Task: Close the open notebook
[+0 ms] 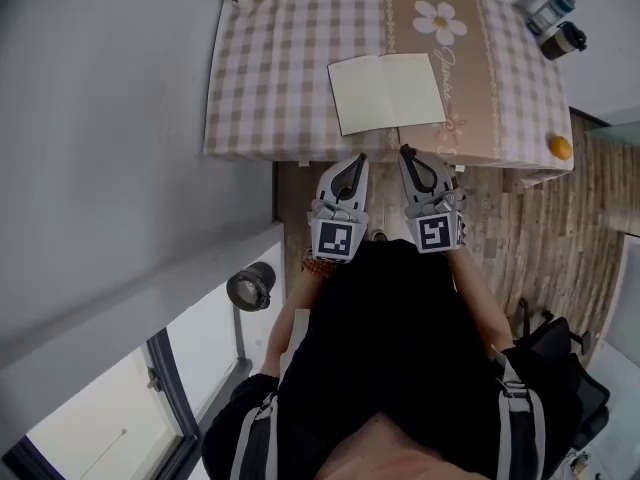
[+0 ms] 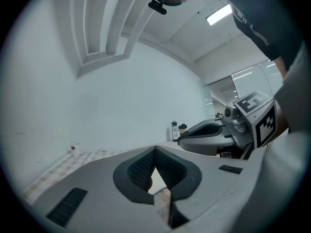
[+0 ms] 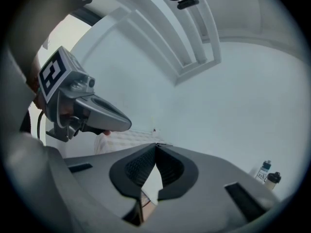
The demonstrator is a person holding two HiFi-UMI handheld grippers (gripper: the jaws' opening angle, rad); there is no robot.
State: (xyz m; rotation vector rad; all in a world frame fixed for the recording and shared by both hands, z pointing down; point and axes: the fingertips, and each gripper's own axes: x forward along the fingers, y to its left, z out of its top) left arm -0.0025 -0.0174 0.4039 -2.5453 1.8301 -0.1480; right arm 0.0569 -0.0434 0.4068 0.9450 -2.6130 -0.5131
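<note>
Since the left gripper (image 1: 356, 160) and right gripper (image 1: 406, 152) both hang shut and empty at the near edge of the table (image 1: 250, 88), just short of the open notebook (image 1: 387, 92) lying flat there, a nudge with closed tips could slide it across the table instead of lifting a cover. Neither gripper view shows the notebook clearly, and where it folds is hard to make out.

2 bottles (image 1: 552, 12), orange (image 1: 560, 148), right of notebook (image 1: 386, 91)
</note>
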